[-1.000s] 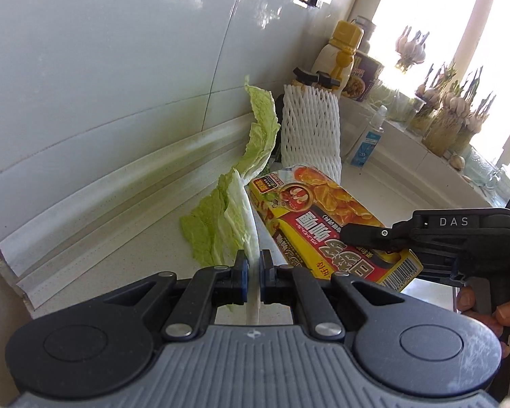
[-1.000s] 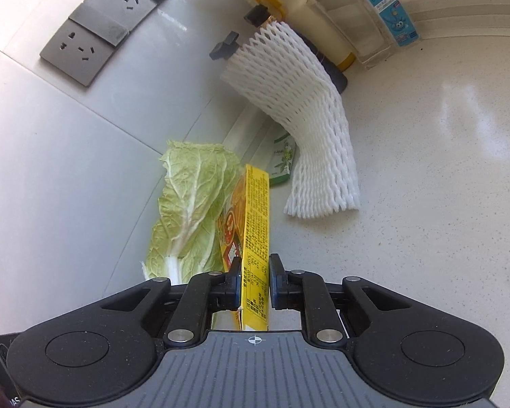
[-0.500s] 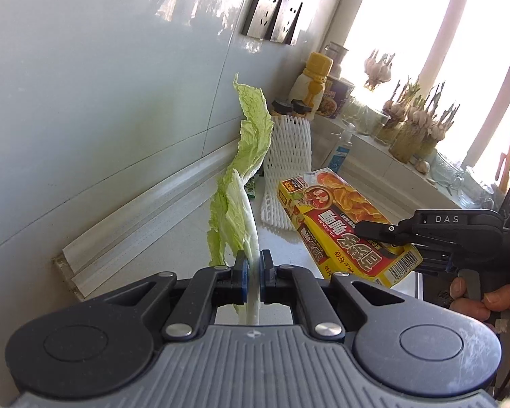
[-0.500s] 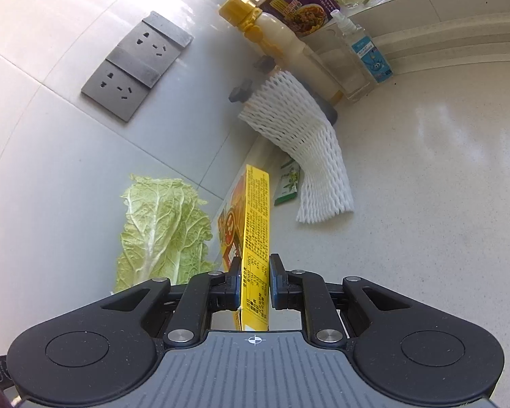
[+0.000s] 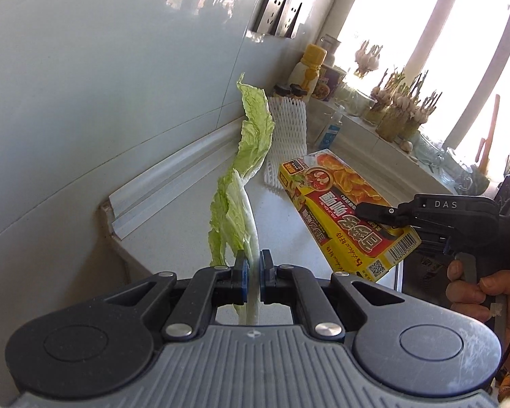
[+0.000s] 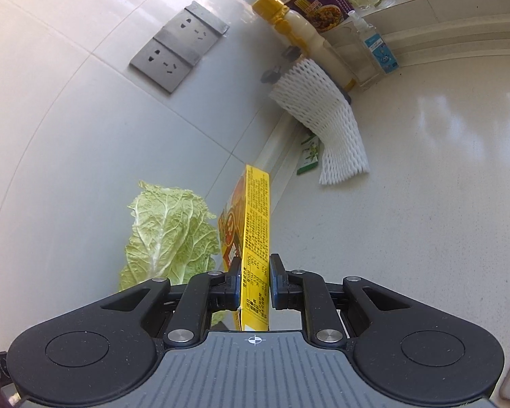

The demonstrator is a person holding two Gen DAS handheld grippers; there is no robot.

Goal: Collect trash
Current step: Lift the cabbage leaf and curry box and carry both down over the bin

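Left wrist view: the left gripper (image 5: 251,272) is pinching the white stalk of a napa cabbage leaf (image 5: 246,183), letting the green blade stand edge-on away from the camera, clear of the counter (image 5: 173,241). To its right, the right gripper (image 5: 380,216) is clamping a yellow food box (image 5: 343,204) by its near end, holding it tilted in the air; gripping the thin sides is probably keeping the flat carton from slipping. Farther off, a white foam net sleeve (image 6: 329,129) is leaning against the wall, likely trash not yet collected. Beyond it, a yellow-capped sauce bottle (image 6: 302,30) and a sanitizer bottle (image 6: 377,46) are standing by the windowsill.
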